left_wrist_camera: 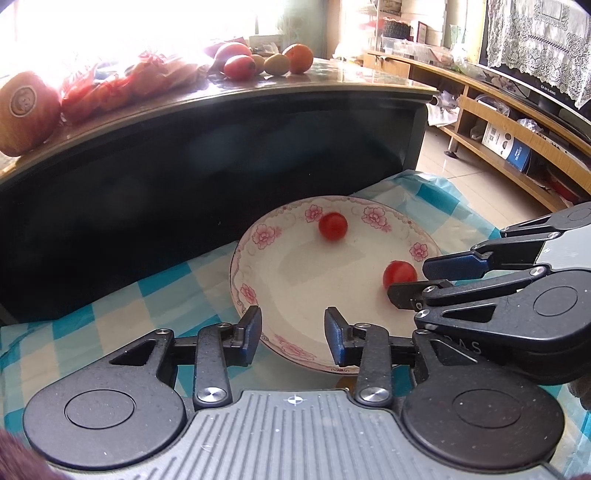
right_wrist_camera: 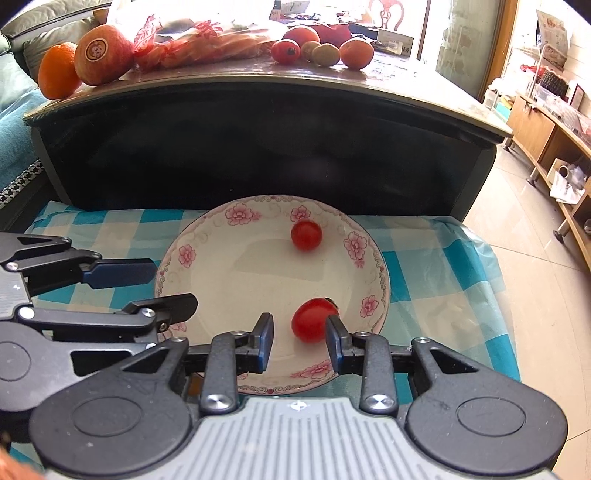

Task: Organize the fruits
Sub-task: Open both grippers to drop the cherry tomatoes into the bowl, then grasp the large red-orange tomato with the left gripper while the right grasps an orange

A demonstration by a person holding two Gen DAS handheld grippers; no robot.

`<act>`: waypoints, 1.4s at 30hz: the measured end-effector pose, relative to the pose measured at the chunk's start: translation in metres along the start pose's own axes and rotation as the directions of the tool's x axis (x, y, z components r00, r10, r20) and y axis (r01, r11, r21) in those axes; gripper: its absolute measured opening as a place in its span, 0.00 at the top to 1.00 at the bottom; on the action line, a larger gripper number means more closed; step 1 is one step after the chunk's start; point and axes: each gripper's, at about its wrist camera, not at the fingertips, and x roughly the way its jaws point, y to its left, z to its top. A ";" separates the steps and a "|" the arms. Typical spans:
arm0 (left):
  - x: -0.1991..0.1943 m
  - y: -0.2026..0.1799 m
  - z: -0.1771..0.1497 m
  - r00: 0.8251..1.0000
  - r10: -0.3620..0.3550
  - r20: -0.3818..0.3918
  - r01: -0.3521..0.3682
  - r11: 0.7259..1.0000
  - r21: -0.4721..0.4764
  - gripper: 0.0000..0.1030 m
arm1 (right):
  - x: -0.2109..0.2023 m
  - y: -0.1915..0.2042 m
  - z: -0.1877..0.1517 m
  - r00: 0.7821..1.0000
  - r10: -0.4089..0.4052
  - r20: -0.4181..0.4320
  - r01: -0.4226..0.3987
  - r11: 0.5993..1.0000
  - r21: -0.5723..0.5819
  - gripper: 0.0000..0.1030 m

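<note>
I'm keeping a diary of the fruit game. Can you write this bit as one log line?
plate: two tomatoes inside | right tool: open, beside near tomato | left tool: open, empty | table fruit: untouched

Strong daylight came from the far window [left_wrist_camera: 147,22], blown out to white, glare lay on the glossy tabletop [left_wrist_camera: 351,79], the table's dark front stayed in shadow, fisheye curvature bent the edges, black corners vignetted, centre was sharp.
</note>
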 end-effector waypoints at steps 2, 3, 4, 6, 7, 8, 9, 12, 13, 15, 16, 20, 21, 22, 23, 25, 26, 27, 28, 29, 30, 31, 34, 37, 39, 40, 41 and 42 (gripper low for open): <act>-0.004 0.000 0.000 1.000 0.000 0.007 0.000 1.000 0.003 0.53 | -0.004 -0.001 0.000 1.000 0.000 0.004 0.000 1.000 0.002 0.66; -0.005 0.001 0.000 1.000 0.001 0.011 -0.001 1.000 0.004 0.52 | -0.006 -0.001 -0.001 1.000 0.000 0.006 0.000 1.000 0.005 0.66; -0.008 0.001 0.000 1.000 0.002 0.014 -0.002 1.000 0.004 0.52 | -0.009 -0.002 -0.001 1.000 -0.002 0.009 0.002 1.000 0.008 0.66; -0.012 0.004 0.000 1.000 0.004 0.018 -0.004 1.000 -0.001 0.52 | -0.013 -0.002 -0.002 1.000 -0.004 0.015 0.004 1.000 0.014 0.66; -0.014 0.005 -0.001 1.000 0.006 0.018 -0.006 1.000 -0.003 0.52 | -0.016 -0.003 -0.002 1.000 -0.004 0.017 0.004 1.000 0.017 0.66; -0.016 0.006 -0.002 1.000 0.008 0.019 -0.008 1.000 -0.004 0.52 | -0.018 -0.002 -0.003 1.000 -0.004 0.018 0.004 1.000 0.019 0.66; -0.018 0.007 -0.002 1.000 0.009 0.019 -0.009 1.000 -0.005 0.51 | -0.020 -0.001 -0.004 1.000 -0.005 0.018 0.005 1.000 0.018 0.66; -0.025 0.010 -0.006 1.000 0.014 0.020 -0.014 1.000 -0.005 0.51 | -0.026 0.004 -0.007 1.000 0.000 0.018 0.000 1.000 0.010 0.66; -0.027 0.012 -0.008 1.000 0.014 0.020 -0.014 1.000 -0.006 0.51 | -0.028 0.007 -0.009 1.000 0.003 0.017 -0.003 1.000 0.007 0.66; -0.032 0.015 -0.010 1.000 0.015 0.020 -0.014 1.000 -0.008 0.51 | -0.032 0.011 -0.012 1.000 0.013 0.015 -0.013 1.000 0.006 0.66; -0.034 0.016 -0.012 1.000 0.015 0.020 -0.015 1.000 -0.010 0.51 | -0.034 0.013 -0.014 1.000 0.020 0.014 -0.020 1.000 0.007 0.66; -0.043 0.025 -0.020 1.000 0.020 0.015 -0.020 0.999 -0.028 0.50 | -0.040 0.023 -0.023 0.999 0.048 0.002 -0.048 0.999 0.014 0.66; -0.045 0.027 -0.023 1.000 0.020 0.012 -0.020 0.999 -0.033 0.50 | -0.042 0.027 -0.026 0.999 0.054 -0.002 -0.054 0.998 0.011 0.66; -0.048 0.029 -0.026 1.000 0.021 0.008 -0.021 0.999 -0.036 0.50 | -0.044 0.030 -0.029 0.998 0.059 -0.005 -0.059 0.998 0.006 0.66; -0.050 0.031 -0.029 1.000 0.024 0.004 -0.023 0.999 -0.038 0.50 | -0.046 0.034 -0.033 0.998 0.065 -0.009 -0.065 0.998 0.001 0.66; -0.053 0.035 -0.035 1.000 0.030 -0.003 -0.030 0.999 -0.041 0.50 | -0.050 0.043 -0.040 0.996 0.091 -0.023 -0.091 0.996 0.000 0.66; -0.055 0.038 -0.038 0.999 0.033 -0.007 -0.033 0.998 -0.044 0.49 | -0.051 0.048 -0.044 0.994 0.104 -0.029 -0.105 0.995 -0.004 0.66; -0.056 0.041 -0.041 0.999 0.036 -0.011 -0.036 0.998 -0.051 0.49 | -0.053 0.054 -0.047 0.993 0.116 -0.033 -0.117 0.993 -0.009 0.66; -0.057 0.044 -0.043 0.999 0.037 -0.014 -0.037 0.998 -0.060 0.49 | -0.055 0.061 -0.050 0.991 0.130 -0.040 -0.131 0.991 -0.016 0.66; -0.058 0.048 -0.045 0.999 0.037 -0.018 -0.038 0.997 -0.070 0.49 | -0.057 0.067 -0.053 0.989 0.144 -0.047 -0.145 0.989 -0.025 0.66; -0.059 0.051 -0.047 0.999 0.034 -0.022 -0.036 0.996 -0.078 0.49 | -0.058 0.074 -0.056 0.986 0.159 -0.051 -0.161 0.986 -0.034 0.66; -0.061 0.054 -0.049 0.999 0.034 -0.023 -0.036 0.996 -0.082 0.49 | -0.060 0.080 -0.058 0.983 0.174 -0.057 -0.176 0.983 -0.044 0.65; -0.065 0.059 -0.052 0.999 0.031 -0.017 -0.032 0.995 -0.090 0.47 | -0.060 0.098 -0.063 0.976 0.203 -0.075 -0.208 0.975 -0.074 0.63; -0.065 0.063 -0.055 1.000 0.023 -0.018 -0.024 0.995 -0.093 0.46 | -0.054 0.109 -0.067 0.973 0.209 -0.098 -0.218 0.972 -0.093 0.62; -0.064 0.064 -0.057 1.000 0.017 -0.024 -0.020 0.995 -0.094 0.45 | -0.048 0.112 -0.069 0.972 0.206 -0.116 -0.217 0.972 -0.093 0.61; -0.062 0.064 -0.058 0.999 0.014 -0.030 -0.017 0.995 -0.094 0.45 | -0.045 0.113 -0.069 0.970 0.212 -0.120 -0.223 0.971 -0.091 0.61; -0.061 0.064 -0.059 0.999 0.010 -0.037 -0.013 0.995 -0.095 0.45 | -0.043 0.113 -0.069 0.966 0.228 -0.119 -0.239 0.968 -0.083 0.60; -0.059 0.064 -0.060 0.999 0.005 -0.043 -0.009 0.996 -0.094 0.45 | -0.041 0.114 -0.069 0.963 0.239 -0.123 -0.250 0.965 -0.078 0.60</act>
